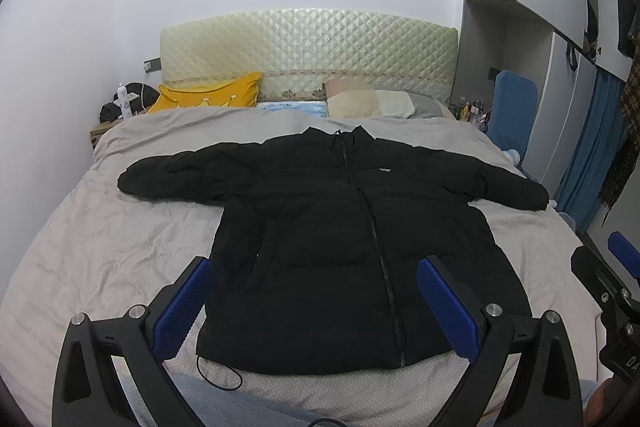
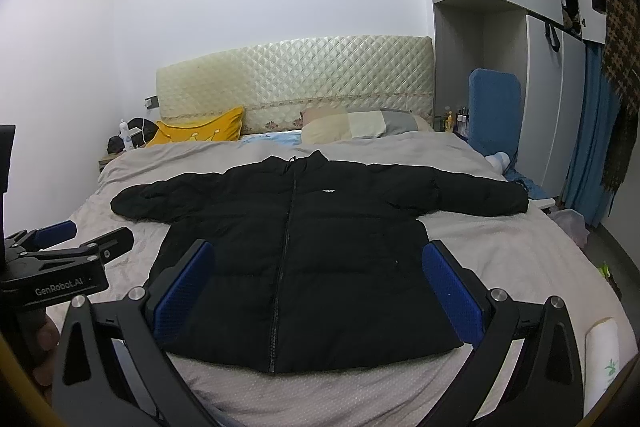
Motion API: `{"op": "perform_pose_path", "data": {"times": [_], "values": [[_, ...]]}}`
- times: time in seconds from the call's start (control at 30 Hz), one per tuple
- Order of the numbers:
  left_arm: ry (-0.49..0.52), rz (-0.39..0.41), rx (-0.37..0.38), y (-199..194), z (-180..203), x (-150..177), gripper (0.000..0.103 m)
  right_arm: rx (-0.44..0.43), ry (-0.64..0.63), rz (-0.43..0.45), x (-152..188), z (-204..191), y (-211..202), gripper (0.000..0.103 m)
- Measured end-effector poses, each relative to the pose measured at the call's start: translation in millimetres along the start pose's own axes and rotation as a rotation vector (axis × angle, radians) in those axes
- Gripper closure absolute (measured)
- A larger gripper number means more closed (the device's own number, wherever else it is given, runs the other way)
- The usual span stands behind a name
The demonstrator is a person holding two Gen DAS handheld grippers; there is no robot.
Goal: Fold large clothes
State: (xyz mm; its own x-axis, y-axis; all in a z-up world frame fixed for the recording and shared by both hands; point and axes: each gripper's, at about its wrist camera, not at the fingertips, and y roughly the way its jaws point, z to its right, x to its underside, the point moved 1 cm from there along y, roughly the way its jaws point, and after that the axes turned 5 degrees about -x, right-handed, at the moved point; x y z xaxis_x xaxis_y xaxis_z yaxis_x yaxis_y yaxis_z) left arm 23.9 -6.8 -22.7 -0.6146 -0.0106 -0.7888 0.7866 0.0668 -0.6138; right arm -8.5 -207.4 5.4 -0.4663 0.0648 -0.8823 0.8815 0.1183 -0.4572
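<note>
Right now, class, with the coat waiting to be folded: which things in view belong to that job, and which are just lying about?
For the job:
black puffer jacket, spread flat and zipped
left tongs, open
right tongs, open
bed cover under it

Lying about:
yellow pillow
beige pillow
white bottle
blue pad

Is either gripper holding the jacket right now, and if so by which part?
Nothing is held. The left gripper and right gripper are both open above the near hem of the black jacket, which lies flat and zipped on the bed.
</note>
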Motion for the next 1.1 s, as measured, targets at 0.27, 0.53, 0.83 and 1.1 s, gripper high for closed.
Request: {"op": "perform_pose_path", "data": {"times": [0.27,0.53,0.83,1.1], "values": [[-0.006,-0.004,0.007,1,-2,-1,0.001,0.001,0.013,-0.008,2,2,2,0.000],[-0.013,-0.005,0.029,-1,-6,-7,0.001,-0.018,-0.018,-0.004,0,-5,3,0.000],[0.028,0.008,0.028,8,-9,-27,0.001,-0.030,0.027,-0.002,-25,6,17,0.000],[0.080,-0.016,0.066,28,-6,-49,0.001,-0.075,0.101,-0.008,-41,32,41,0.000]]}}
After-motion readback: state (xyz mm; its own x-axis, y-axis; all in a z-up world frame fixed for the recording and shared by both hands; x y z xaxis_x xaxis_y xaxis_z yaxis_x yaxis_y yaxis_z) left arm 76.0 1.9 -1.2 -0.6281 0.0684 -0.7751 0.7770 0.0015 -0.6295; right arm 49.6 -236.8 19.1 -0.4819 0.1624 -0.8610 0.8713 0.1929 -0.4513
